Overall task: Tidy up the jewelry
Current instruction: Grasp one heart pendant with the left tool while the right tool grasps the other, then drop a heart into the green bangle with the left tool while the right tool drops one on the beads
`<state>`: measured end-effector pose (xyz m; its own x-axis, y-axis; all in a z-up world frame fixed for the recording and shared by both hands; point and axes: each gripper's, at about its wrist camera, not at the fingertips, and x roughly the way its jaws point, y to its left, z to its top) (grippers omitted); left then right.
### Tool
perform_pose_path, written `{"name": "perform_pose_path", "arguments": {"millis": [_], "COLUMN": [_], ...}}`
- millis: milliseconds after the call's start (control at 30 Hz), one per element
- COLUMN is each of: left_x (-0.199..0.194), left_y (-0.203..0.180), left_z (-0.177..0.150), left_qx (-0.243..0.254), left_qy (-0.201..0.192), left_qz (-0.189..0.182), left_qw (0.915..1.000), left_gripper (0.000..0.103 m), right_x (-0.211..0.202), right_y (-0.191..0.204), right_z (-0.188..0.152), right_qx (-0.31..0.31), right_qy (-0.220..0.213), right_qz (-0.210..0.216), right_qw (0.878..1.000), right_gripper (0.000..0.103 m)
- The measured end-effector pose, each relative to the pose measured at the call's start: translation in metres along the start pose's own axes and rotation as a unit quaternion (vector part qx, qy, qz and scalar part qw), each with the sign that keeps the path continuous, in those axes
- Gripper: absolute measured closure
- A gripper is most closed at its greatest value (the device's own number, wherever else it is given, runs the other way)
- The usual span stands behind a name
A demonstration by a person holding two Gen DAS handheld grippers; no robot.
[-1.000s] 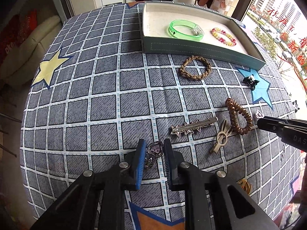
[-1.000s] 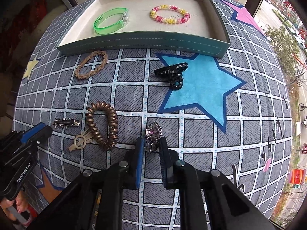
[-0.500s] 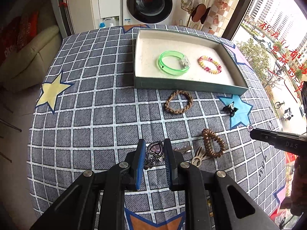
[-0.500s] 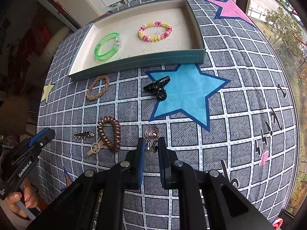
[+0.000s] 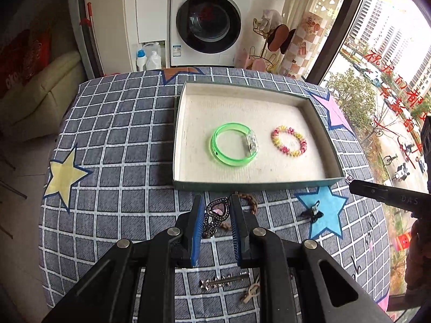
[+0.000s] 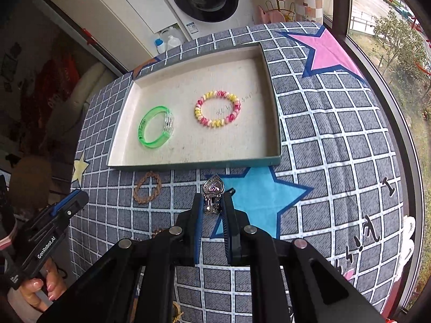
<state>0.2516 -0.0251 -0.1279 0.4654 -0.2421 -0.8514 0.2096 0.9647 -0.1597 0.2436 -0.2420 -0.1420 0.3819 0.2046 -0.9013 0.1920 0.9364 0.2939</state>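
Observation:
My left gripper (image 5: 215,210) is shut on a heart-shaped pendant clip (image 5: 216,211) and holds it above the cloth, just short of the tray's near wall. My right gripper (image 6: 212,204) is shut on a matching heart-shaped clip (image 6: 213,188), also lifted near the tray's front. The open tray (image 5: 256,184) (image 6: 194,165) holds a green bangle (image 5: 233,144) (image 6: 155,126) and a pink-yellow coil bracelet (image 5: 288,140) (image 6: 217,108). The right gripper also shows at the right edge of the left wrist view (image 5: 353,185).
On the checked cloth lie a brown braided bracelet (image 6: 147,187), a black claw clip (image 5: 312,213) on the blue star, a silver barrette (image 5: 223,281) and a tan clip (image 5: 250,293). A washing machine (image 5: 208,23) stands behind the table.
Both grippers have risen off the cloth and moved toward the tray, each carrying its heart-shaped clip. The loose pieces on the cloth have stayed where they were.

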Motion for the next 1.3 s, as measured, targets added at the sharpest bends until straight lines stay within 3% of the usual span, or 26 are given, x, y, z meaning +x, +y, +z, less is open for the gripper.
{"name": "perform_pose_path", "arguments": {"millis": [567,933,1300], "left_x": [0.083,0.125,0.133], "left_y": [-0.032,-0.033,-0.039], "left_z": [0.064,0.068,0.068], "left_qx": [0.003,0.011,0.03], "left_qy": [0.014,0.04,0.053], "left_qz": [0.035,0.074,0.086], "left_qw": [0.9993,0.9964,0.9945], "left_gripper": [0.071,0.071,0.071], "right_x": [0.06,0.095,0.103], "right_y": [-0.011,-0.024,-0.027], "right_z": [0.075,0.1,0.1], "right_qx": [-0.013,-0.014,-0.014], "right_qy": [0.014,0.029,0.041], "right_qz": [0.0,-0.01,-0.006], "right_qw": [1.0,0.999,0.999], "right_gripper": [0.089,0.089,0.086]}}
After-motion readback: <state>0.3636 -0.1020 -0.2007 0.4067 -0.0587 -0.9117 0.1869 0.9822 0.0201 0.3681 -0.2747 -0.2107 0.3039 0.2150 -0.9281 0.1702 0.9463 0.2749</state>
